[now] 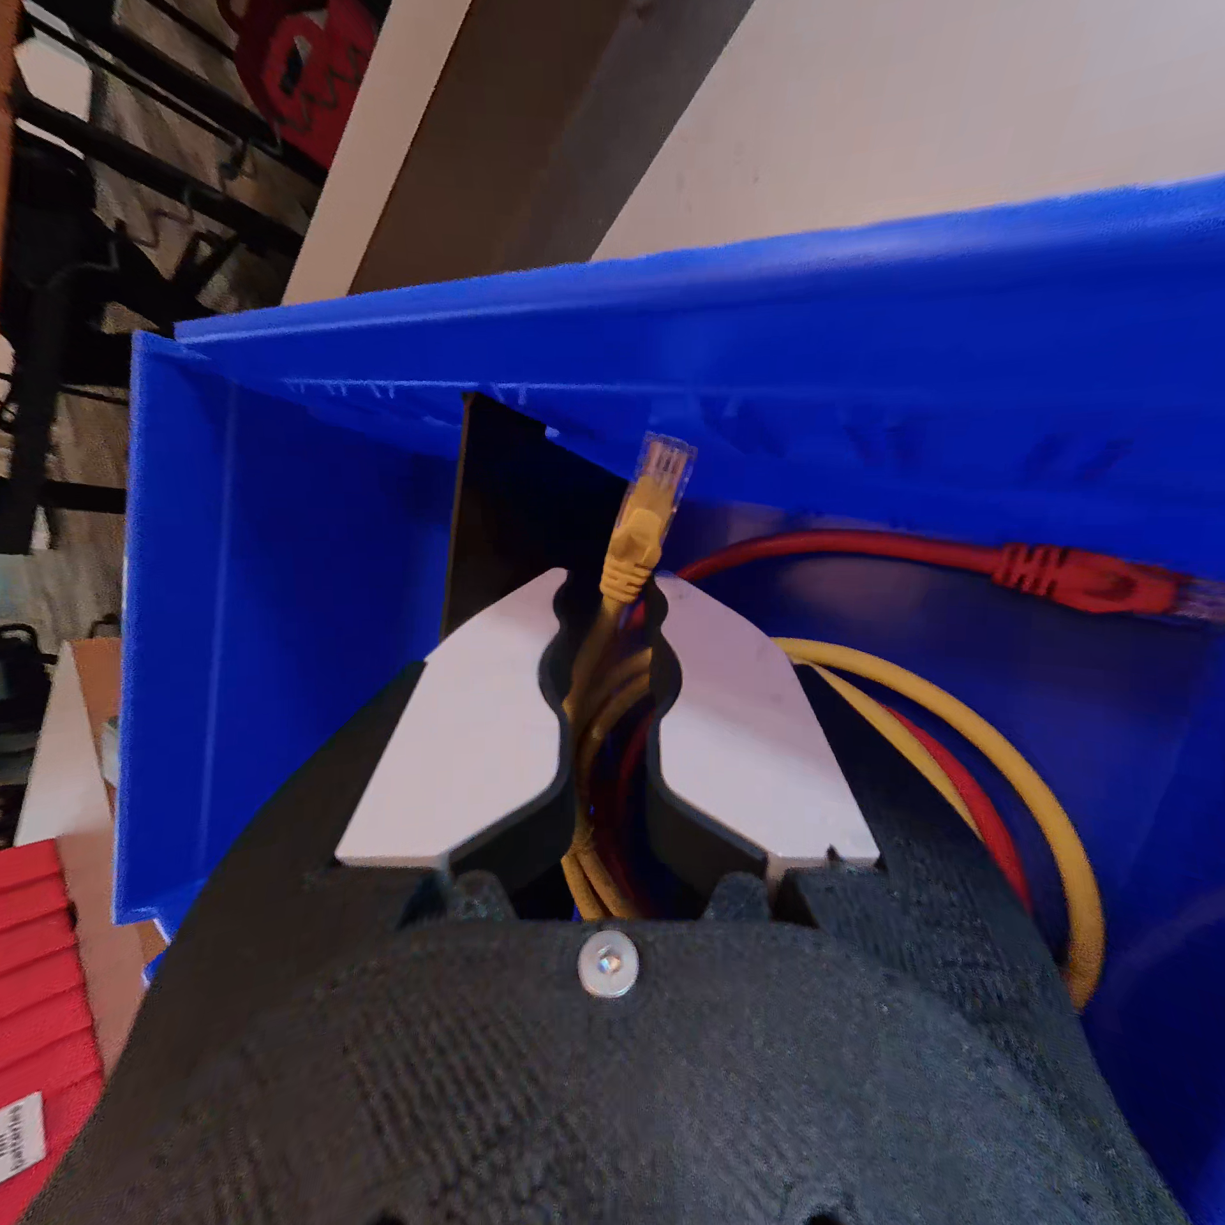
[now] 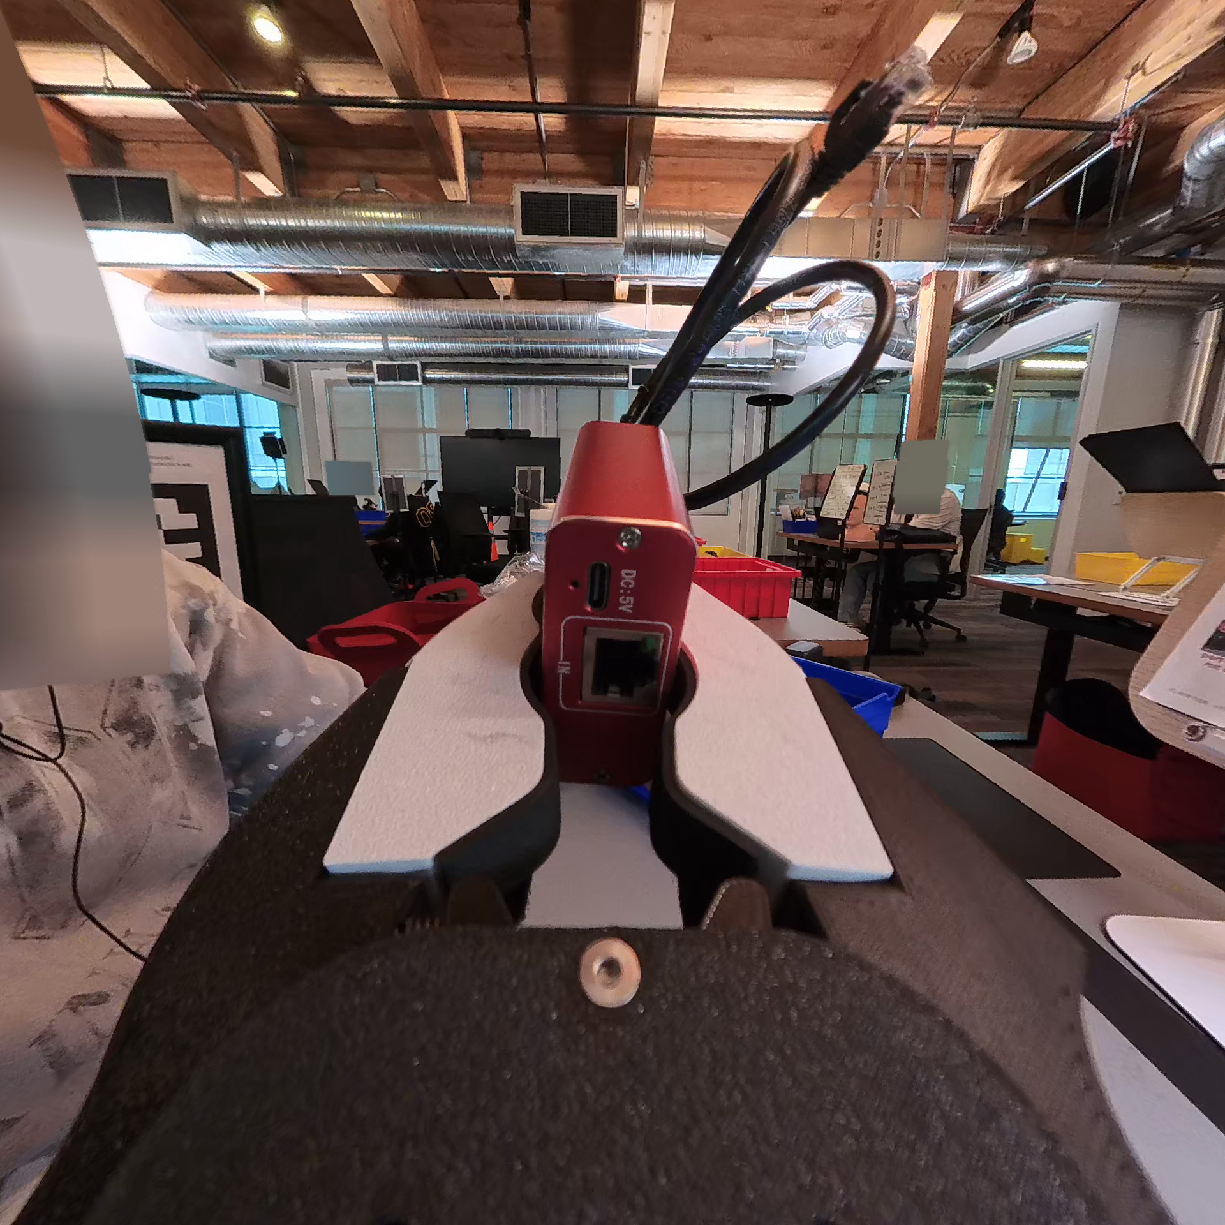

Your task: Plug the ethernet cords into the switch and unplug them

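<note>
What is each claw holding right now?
Left claw: shut on the yellow ethernet cord, just behind its plug.
Right claw: shut on the small red metal switch box.

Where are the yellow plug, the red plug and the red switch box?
yellow plug (image 1: 636, 537): left wrist view, on its boot.
red plug (image 1: 1087, 583): left wrist view, on its boot.
switch (image 2: 613, 596): right wrist view, on its port face.

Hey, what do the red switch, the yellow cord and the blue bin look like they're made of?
Red switch: likely anodised metal, with a satin sheen, crisp edges and a screwed end plate. Yellow cord: smooth rubbery plastic jacket, with a clear hard plastic plug at its tip. Blue bin: moulded plastic, slightly glossy.
</note>
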Demonstrator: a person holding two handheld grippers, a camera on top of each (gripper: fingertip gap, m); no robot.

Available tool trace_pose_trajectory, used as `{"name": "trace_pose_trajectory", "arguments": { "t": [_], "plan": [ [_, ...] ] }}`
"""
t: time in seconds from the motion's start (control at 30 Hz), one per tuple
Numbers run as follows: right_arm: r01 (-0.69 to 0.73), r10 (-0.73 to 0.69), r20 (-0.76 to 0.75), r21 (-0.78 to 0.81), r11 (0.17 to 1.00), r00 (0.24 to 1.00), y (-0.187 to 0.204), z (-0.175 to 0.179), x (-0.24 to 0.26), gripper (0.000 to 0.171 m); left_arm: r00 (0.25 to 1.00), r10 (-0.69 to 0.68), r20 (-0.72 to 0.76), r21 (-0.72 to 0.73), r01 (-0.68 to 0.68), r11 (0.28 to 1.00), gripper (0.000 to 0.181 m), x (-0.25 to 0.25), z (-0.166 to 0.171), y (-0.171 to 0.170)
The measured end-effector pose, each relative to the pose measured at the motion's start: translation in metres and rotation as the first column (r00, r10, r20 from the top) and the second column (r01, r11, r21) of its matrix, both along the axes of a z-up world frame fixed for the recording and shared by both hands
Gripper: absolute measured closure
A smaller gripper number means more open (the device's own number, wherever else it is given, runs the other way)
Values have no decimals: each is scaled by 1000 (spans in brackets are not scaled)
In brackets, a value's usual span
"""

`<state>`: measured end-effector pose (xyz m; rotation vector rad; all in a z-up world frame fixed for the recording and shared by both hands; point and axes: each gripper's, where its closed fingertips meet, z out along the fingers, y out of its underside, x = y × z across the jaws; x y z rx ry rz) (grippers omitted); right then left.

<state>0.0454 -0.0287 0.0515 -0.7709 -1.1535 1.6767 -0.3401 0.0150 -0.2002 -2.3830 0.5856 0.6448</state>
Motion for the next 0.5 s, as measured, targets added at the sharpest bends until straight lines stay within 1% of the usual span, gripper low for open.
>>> {"name": "trace_pose_trajectory", "arguments": {
  "t": [0.07,0.13,0.23,0.37,0.43,0.5],
  "plan": [
    [-1,1,-8,-4,1000,1000,1,2,2,142,999,-26,-27,9,26,1000,168,-1,0,1],
    [2,-2,-13,-7,1000,1000,3,3,4,142,999,-34,-31,-2,34,999,169,0,3,-2],
    [13,-13,-14,-3,1000,1000,5,4,6,143,999,-40,5,43,40,998,170,3,26,-6],
    [31,-31,-5,20,999,1000,7,5,8,143,995,-47,92,218,26,976,170,9,91,-18],
    [46,-47,15,54,997,999,6,3,8,143,991,-67,115,327,26,945,171,13,130,-29],
    [36,-39,27,77,996,999,3,2,9,143,981,-119,151,442,41,896,171,25,170,-41]
  ]
}}
